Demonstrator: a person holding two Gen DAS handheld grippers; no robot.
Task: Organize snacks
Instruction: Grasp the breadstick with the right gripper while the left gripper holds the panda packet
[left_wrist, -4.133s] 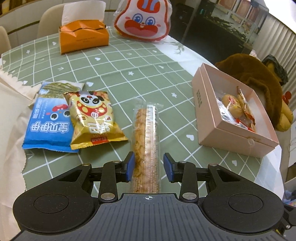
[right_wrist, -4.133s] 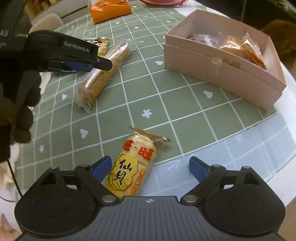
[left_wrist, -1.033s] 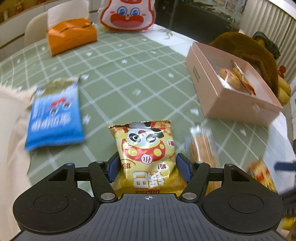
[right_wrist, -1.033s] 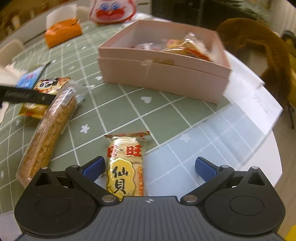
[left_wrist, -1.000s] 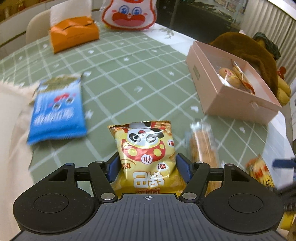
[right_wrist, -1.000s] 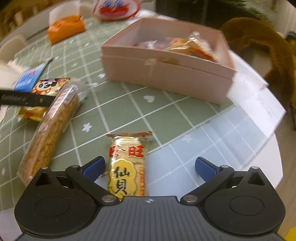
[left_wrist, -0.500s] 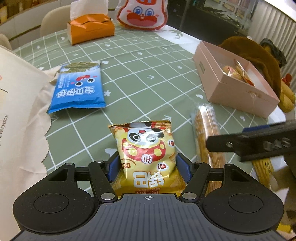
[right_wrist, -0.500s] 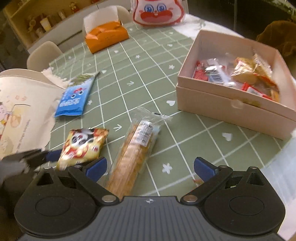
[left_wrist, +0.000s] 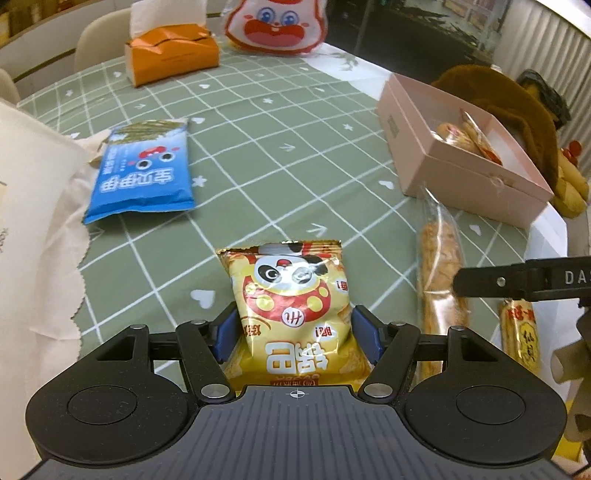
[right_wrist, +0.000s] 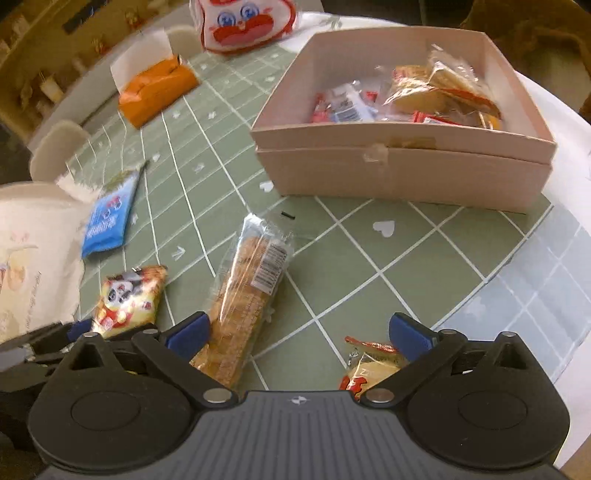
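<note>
My left gripper (left_wrist: 295, 332) is shut on a yellow panda snack bag (left_wrist: 291, 302), which also shows in the right wrist view (right_wrist: 125, 299). My right gripper (right_wrist: 299, 332) is open and empty above the table. A long clear-wrapped cracker pack (right_wrist: 247, 291) lies under its left finger; it also shows in the left wrist view (left_wrist: 441, 273). A small red and yellow rice cracker pack (right_wrist: 365, 365) lies by its right finger. A pink box (right_wrist: 402, 162) holding several snacks stands beyond. A blue snack bag (left_wrist: 144, 173) lies at the left.
A green checked tablecloth (left_wrist: 258, 147) covers the round table. An orange tissue box (left_wrist: 170, 51) and a rabbit-face bag (left_wrist: 277, 26) stand at the far side. A cream paper bag (left_wrist: 29, 221) lies at the left. A brown plush toy (left_wrist: 517, 103) sits behind the box.
My left gripper took the panda bag and keeps holding it. My right gripper has risen and swung left off the rice cracker pack, toward the long cracker pack.
</note>
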